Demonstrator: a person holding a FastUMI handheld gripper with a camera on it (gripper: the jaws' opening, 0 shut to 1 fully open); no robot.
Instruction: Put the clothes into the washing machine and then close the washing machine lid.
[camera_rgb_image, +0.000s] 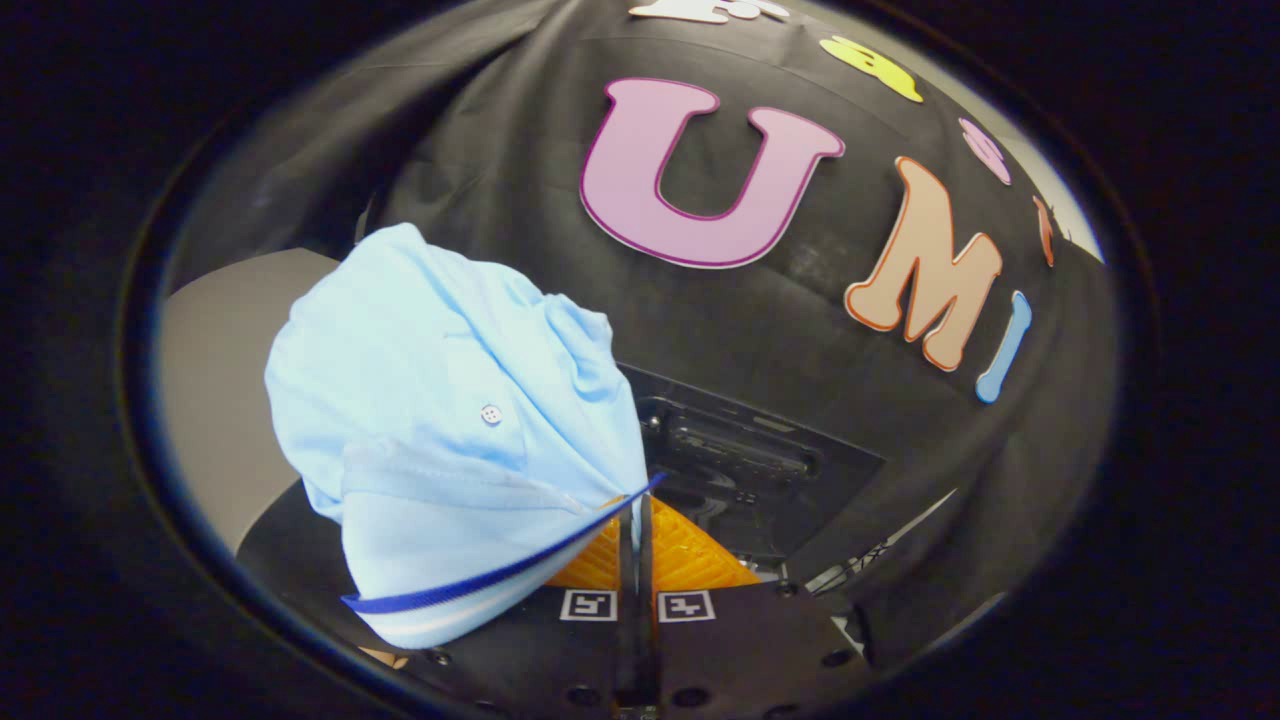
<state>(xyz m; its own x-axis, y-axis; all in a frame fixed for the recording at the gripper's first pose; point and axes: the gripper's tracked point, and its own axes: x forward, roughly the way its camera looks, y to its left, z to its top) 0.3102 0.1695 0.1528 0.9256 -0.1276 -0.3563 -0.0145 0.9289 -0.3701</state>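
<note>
The gripper (637, 545) has its orange fingers (690, 560) pressed nearly together, pinching the light blue shirt (450, 430) by its dark-blue-trimmed edge, so that the cloth bunches up over the left finger, lifted in front of the dark washing machine (740, 460) beyond.

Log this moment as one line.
fingers: shut on light blue cloth shirt | shirt: lifted, hanging beside fingers | dark machine panel: beyond fingers
</note>
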